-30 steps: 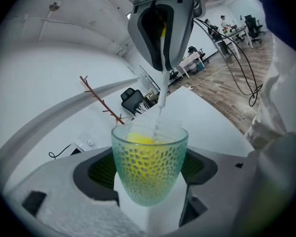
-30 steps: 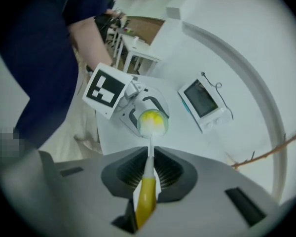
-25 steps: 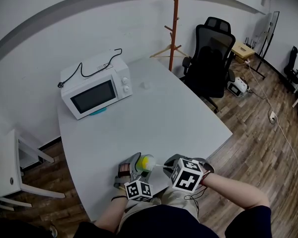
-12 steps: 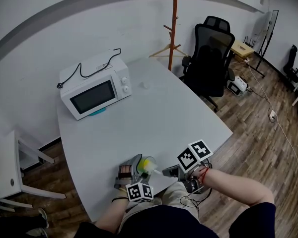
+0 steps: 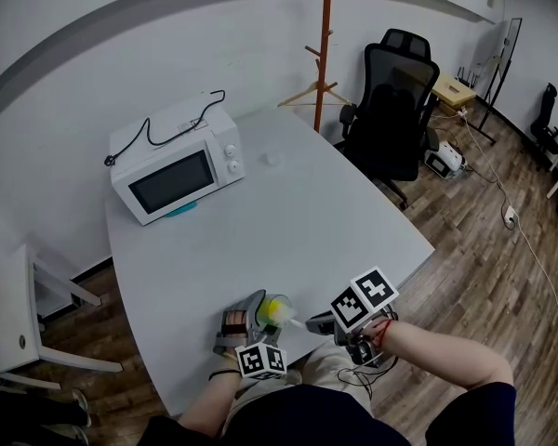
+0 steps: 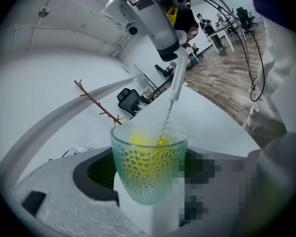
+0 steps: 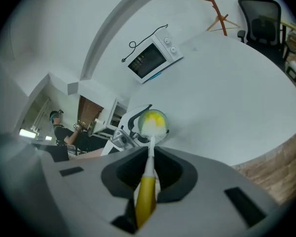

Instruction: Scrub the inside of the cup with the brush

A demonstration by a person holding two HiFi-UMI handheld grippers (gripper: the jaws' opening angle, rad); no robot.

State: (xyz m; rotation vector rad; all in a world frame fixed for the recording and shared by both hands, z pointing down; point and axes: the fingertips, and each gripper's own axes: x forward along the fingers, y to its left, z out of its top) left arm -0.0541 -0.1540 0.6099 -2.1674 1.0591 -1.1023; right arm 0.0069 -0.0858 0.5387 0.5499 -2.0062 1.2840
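A pale green dimpled glass cup (image 5: 275, 309) is held over the near table edge, and my left gripper (image 5: 257, 316) is shut on it. In the left gripper view the cup (image 6: 148, 167) sits upright between the jaws, its inside showing yellow. My right gripper (image 5: 322, 323) is just right of the cup, shut on the brush (image 7: 147, 191) by its yellow handle. The white shaft (image 6: 170, 98) slants down into the cup, and the bristle head (image 7: 152, 125) is inside it. My right gripper (image 7: 149, 164) points at the cup's mouth.
A white microwave (image 5: 175, 168) with a black cable stands at the far left of the grey table (image 5: 298, 221). A small white object (image 5: 272, 159) lies beside it. A black office chair (image 5: 395, 110) and a wooden coat stand (image 5: 323, 54) are behind, and a white chair (image 5: 19, 314) at the left.
The right gripper has rolled, its marker cube swinging up and to the right, while the brush stays in the cup. The left gripper and the cup have barely moved.
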